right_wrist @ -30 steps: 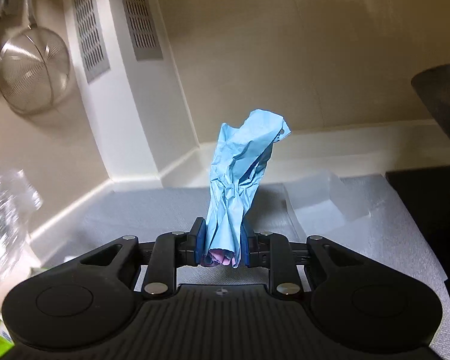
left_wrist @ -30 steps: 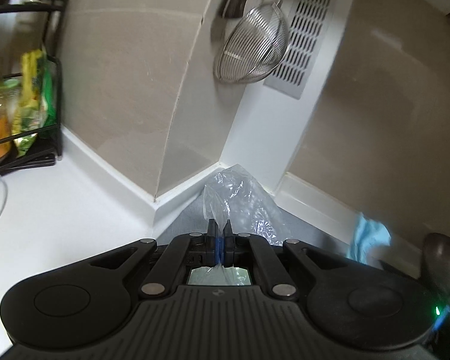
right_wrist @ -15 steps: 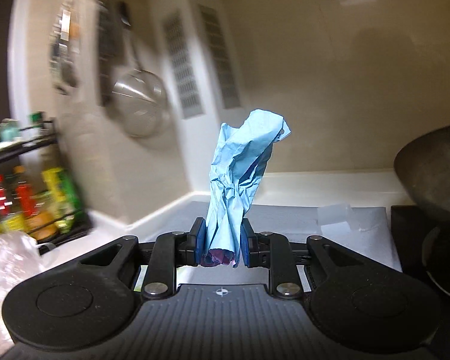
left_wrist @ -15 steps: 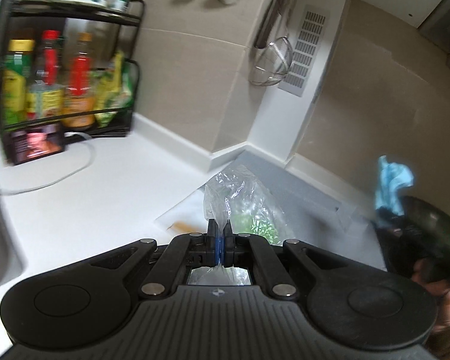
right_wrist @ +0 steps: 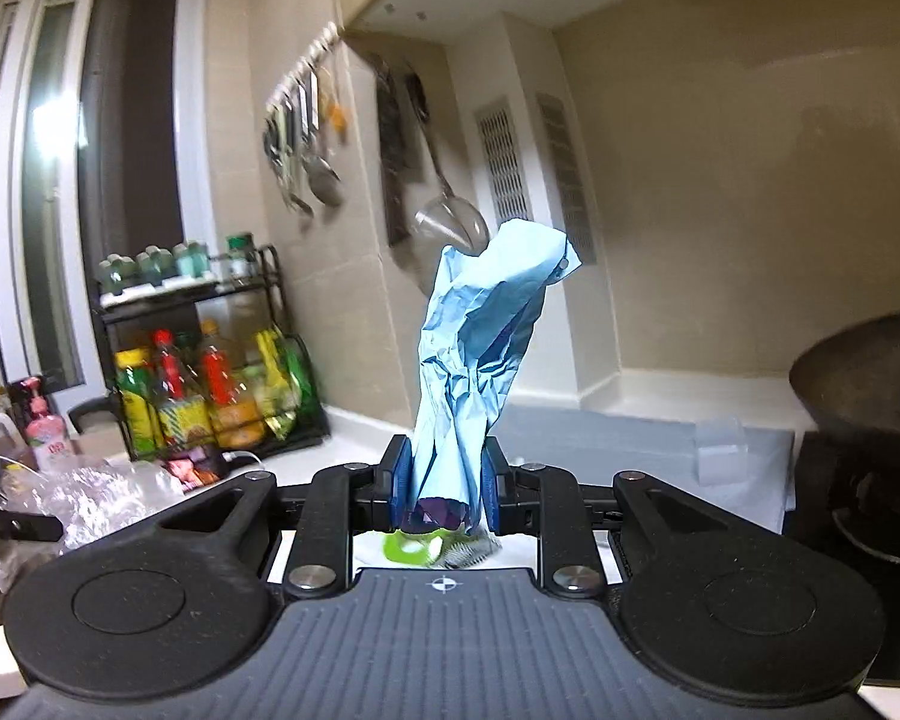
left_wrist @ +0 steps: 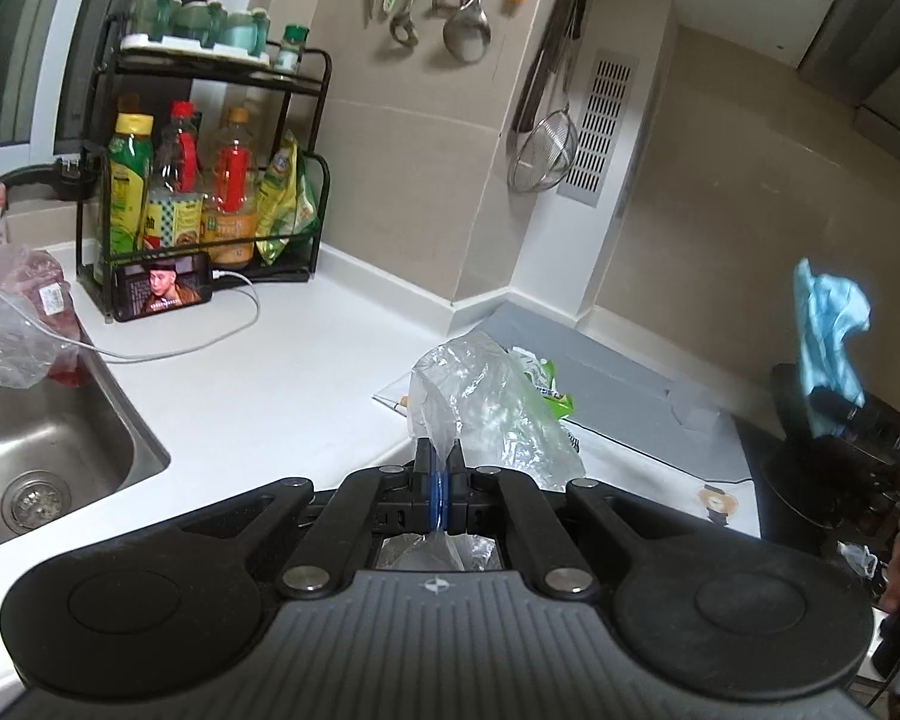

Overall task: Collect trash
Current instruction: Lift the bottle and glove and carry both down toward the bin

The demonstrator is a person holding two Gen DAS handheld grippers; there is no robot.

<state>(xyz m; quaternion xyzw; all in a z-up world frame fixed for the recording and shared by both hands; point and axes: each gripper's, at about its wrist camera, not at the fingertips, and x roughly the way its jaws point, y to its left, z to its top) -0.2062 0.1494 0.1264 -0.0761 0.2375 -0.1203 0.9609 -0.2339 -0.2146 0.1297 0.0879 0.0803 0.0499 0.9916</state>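
The left wrist view takes in the steel sink [left_wrist: 48,450] at its left edge, a phone [left_wrist: 163,287] propped against the foot of the black condiment rack [left_wrist: 207,150], and the white charging cable [left_wrist: 210,324] trailing over the white counter [left_wrist: 282,384]. It also shows the right gripper [left_wrist: 834,408] from outside, far to the right, with the crumpled blue paper [left_wrist: 825,324] sticking up from it in front of the beige wall. The right wrist view shows none of the sink basin; it gives instead the dark wok [right_wrist: 870,372] at its right edge and the grey mat [right_wrist: 618,438] on the counter behind the paper.

The left gripper [left_wrist: 439,468] has its jaws pressed together on a thin fold of the clear plastic bag [left_wrist: 486,408], which balloons up and forward from the fingertips, above the counter (a green wrapper [left_wrist: 546,384] shows behind or through it; which, I cannot tell).

In its own view the right gripper [right_wrist: 444,480] is clamped on the lower end of the blue paper [right_wrist: 486,348], which rises straight up between the pads, its creased top leaning slightly right.
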